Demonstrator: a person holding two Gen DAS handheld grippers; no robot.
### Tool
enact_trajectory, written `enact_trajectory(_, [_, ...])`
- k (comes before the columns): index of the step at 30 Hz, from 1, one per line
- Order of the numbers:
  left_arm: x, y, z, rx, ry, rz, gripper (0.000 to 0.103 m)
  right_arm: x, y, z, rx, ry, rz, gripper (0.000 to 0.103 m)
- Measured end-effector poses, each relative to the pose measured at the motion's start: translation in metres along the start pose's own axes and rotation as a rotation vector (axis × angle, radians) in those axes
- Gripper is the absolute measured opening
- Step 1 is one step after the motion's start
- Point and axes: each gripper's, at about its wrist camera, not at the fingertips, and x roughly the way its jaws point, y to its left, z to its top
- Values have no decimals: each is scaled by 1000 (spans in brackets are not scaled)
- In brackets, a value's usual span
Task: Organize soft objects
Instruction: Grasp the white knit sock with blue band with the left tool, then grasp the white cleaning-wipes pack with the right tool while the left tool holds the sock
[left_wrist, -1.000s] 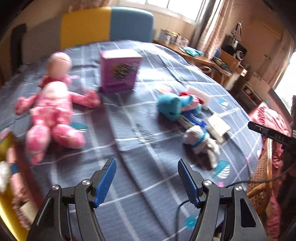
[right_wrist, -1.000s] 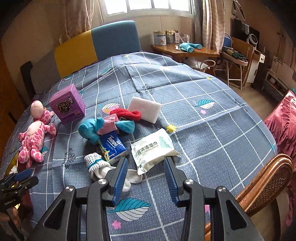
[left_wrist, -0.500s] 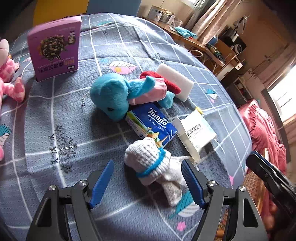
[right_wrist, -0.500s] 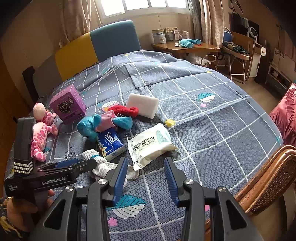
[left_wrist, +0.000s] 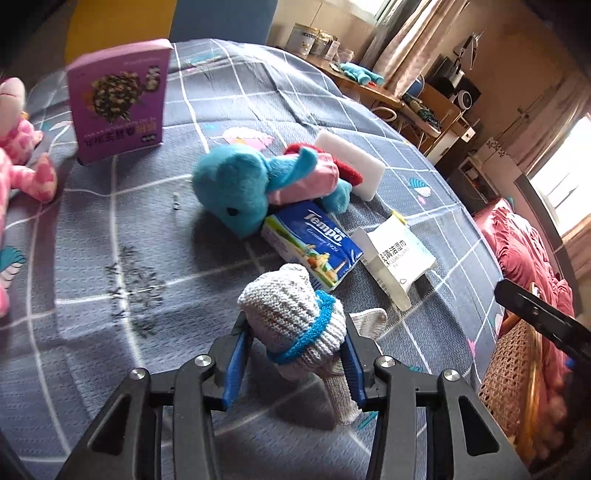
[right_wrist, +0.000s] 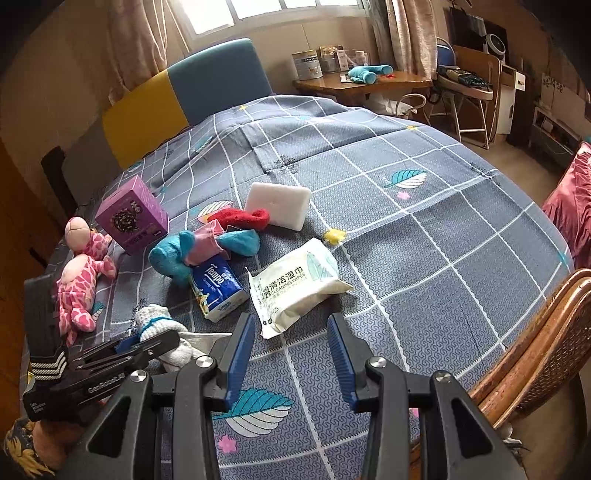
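My left gripper (left_wrist: 295, 354) is shut on a grey knitted sock bundle (left_wrist: 291, 321) with a blue band, low on the bed; both show in the right wrist view, the sock (right_wrist: 157, 321) and the left gripper (right_wrist: 140, 343). A blue plush elephant (left_wrist: 236, 188) with a pink body lies beyond it, a red sock (right_wrist: 240, 218) behind that. A pink spotted plush (right_wrist: 81, 273) lies at the left. My right gripper (right_wrist: 291, 343) is open and empty above the bedspread, just before a wipes pack (right_wrist: 295, 284).
A Tempo tissue pack (left_wrist: 314, 243), a white sponge block (right_wrist: 279, 201) and a purple box (left_wrist: 118, 99) lie among the toys on the grey checked bedspread (right_wrist: 424, 258). A wicker chair (right_wrist: 546, 332) stands at the right. A desk (right_wrist: 362, 79) stands beyond the bed.
My left gripper swung from the pink plush toward the sock bundle, moved in and closed on it. My right gripper stayed still and open.
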Motion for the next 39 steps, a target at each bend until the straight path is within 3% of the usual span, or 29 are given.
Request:
enact_trajectory(7, [-41,29,-22,-3,-41,26,46,10,0,2,63,66,17,41])
enact_trajectory(10, [-53,46,-36,-29,-48,34,46,23,-1,6,126,134,32,45])
enact_trajectory(12, [-57,54,-44,-41,-50,40,46,34,-4,8,194,166,51,54])
enact_trajectory(18, [-68,66,-61,-69,-62,21,46,75,-19,16,423,240,74,67])
enact_trajectory(28, [-89,67,-67,-59,-124,-1,46,121,-10,39,517,262,0,74])
enact_trajectory(36, [-96,73,-73,-71,-140,-9,46,138,7,66,407,217,-177,75])
enact_trajectory(39, [-96,75,-74,-80,-140,-14,46,146,3,71,432,229,-197,75])
